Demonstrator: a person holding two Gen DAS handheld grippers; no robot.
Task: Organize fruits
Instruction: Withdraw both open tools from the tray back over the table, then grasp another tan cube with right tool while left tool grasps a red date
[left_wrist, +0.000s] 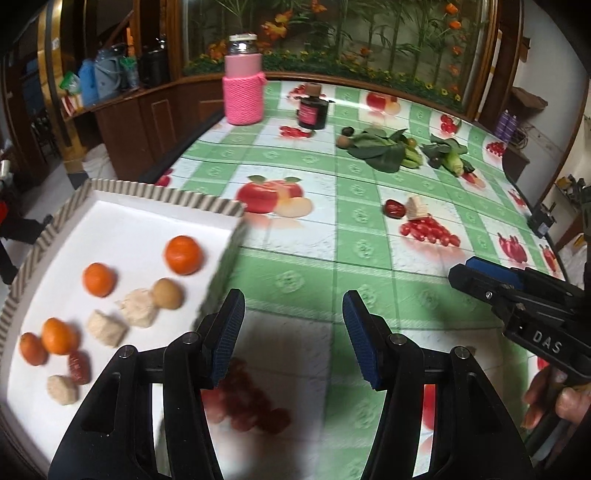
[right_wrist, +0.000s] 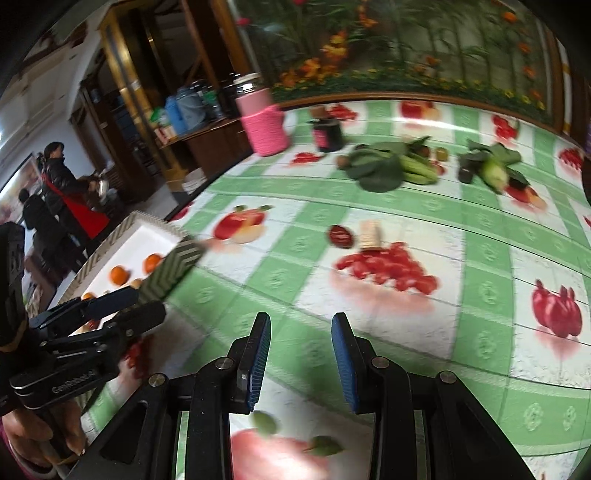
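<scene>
Red date (left_wrist: 395, 209) on tablecloth, well ahead of open, empty left gripper (left_wrist: 293, 332).

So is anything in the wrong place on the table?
Yes. A red date and a pale chunk lie loose on the tablecloth, while similar pieces and oranges sit in the striped tray. Leafy greens lie scattered at the far side.

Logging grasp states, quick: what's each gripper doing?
Left gripper: open, holding nothing.
Right gripper: open, holding nothing.
</scene>
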